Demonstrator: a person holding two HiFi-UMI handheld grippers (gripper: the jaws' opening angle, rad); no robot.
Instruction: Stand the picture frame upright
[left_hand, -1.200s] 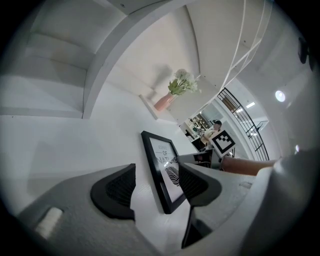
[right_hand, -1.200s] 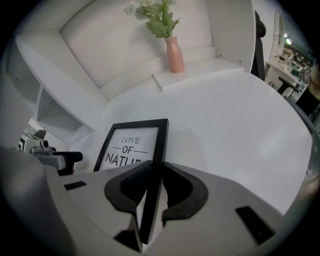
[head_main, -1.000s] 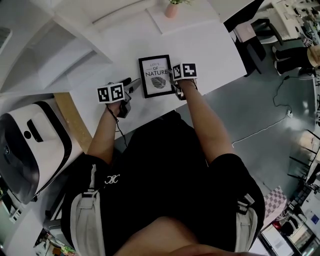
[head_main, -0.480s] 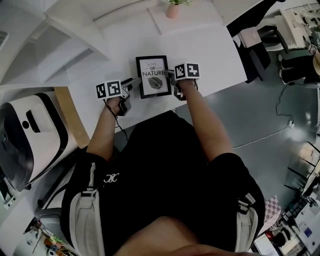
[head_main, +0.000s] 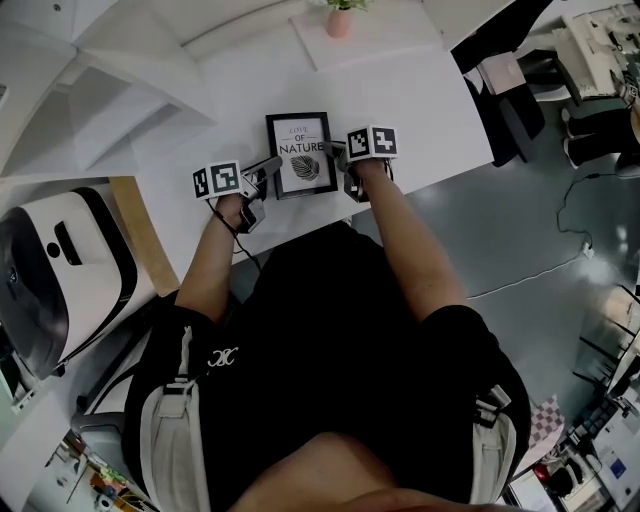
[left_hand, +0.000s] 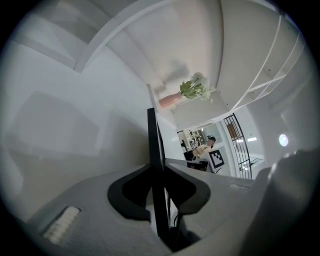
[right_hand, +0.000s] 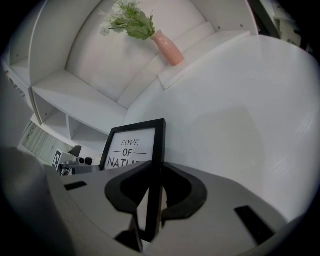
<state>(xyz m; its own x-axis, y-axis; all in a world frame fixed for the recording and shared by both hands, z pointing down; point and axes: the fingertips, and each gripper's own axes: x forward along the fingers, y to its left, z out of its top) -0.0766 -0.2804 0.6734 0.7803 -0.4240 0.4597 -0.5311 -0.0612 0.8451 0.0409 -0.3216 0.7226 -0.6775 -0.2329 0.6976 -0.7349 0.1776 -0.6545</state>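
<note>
My left gripper (head_main: 266, 167) is closing its jaws on the frame's (head_main: 301, 152) left edge. My right gripper (head_main: 339, 155) clamps the right edge.

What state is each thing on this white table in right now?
picture frame: face up, not yet upright, gripped at both side edges.
left hand-held gripper: jaws closing on the frame's left edge.
right hand-held gripper: shut on the frame's right edge.
pink vase: upright, greenery in it.
</note>
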